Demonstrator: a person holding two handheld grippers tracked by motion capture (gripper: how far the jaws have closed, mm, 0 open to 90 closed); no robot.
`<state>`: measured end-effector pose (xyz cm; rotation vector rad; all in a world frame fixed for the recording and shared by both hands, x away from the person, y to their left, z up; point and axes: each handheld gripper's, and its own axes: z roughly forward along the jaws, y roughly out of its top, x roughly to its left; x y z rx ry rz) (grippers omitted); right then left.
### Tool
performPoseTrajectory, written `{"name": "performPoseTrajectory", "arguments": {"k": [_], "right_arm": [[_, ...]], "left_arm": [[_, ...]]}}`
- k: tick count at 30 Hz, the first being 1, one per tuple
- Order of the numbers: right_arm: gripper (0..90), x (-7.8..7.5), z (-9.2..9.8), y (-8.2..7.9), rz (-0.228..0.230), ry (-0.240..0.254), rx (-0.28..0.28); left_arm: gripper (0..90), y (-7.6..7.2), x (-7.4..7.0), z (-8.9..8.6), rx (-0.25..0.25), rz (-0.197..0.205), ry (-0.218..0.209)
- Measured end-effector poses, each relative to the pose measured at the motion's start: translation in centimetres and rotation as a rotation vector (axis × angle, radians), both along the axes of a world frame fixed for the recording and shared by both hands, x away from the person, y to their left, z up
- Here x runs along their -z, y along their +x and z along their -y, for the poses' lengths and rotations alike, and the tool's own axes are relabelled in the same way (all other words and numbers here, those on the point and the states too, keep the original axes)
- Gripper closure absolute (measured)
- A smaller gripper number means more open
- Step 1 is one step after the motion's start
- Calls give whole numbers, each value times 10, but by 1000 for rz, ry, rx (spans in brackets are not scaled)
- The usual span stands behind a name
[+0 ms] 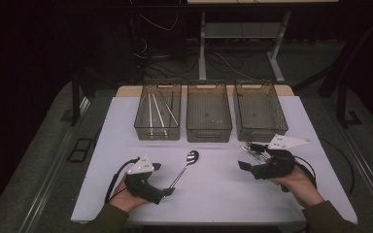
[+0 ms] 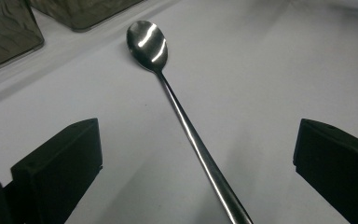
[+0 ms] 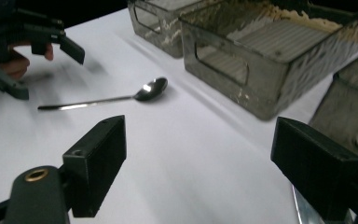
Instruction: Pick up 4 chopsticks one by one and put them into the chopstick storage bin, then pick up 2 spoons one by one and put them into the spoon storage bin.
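A long-handled steel spoon (image 1: 189, 157) lies on the white table (image 1: 223, 194), bowl toward the bins. My left gripper (image 1: 164, 179) sits at the handle's near end. In the left gripper view the handle (image 2: 200, 149) runs between the two wide-apart jaws of this gripper (image 2: 198, 135), and neither pad touches it. My right gripper (image 1: 248, 156) is open at the right of the table, beside some shiny cutlery (image 1: 250, 149). In the right gripper view the right gripper (image 3: 200, 135) has bare tabletop between its jaws, and a metal edge (image 3: 302, 209) shows under its right jaw. Farther off lie the spoon (image 3: 151, 88) and the left gripper (image 3: 42, 39).
Three clear bins stand in a row at the back: the left bin (image 1: 158, 132) holds thin pale sticks, and the middle bin (image 1: 209, 133) and right bin (image 1: 260, 133) look bare. Cables trail from both grippers. Beyond the table are dark floor and a desk frame.
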<state>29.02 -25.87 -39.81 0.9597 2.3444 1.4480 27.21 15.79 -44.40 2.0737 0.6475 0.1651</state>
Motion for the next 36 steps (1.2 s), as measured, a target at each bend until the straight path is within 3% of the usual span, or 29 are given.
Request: {"name": "performPoseTrajectory", "arguments": {"k": [9, 17, 29, 36], "right_arm": [[182, 21, 22, -17, -6, -13, 37], [182, 27, 40, -30, -11, -13, 88], [182, 35, 38, -34, -19, -45, 84], [182, 33, 39, -32, -44, -21, 74]], "left_arm": [[0, 1, 0, 0, -7, -3, 15], [12, 3, -1, 2, -25, -8, 30], [147, 19, -5, 8, -59, -8, 53], [228, 33, -9, 18, -68, 0, 58]]}}
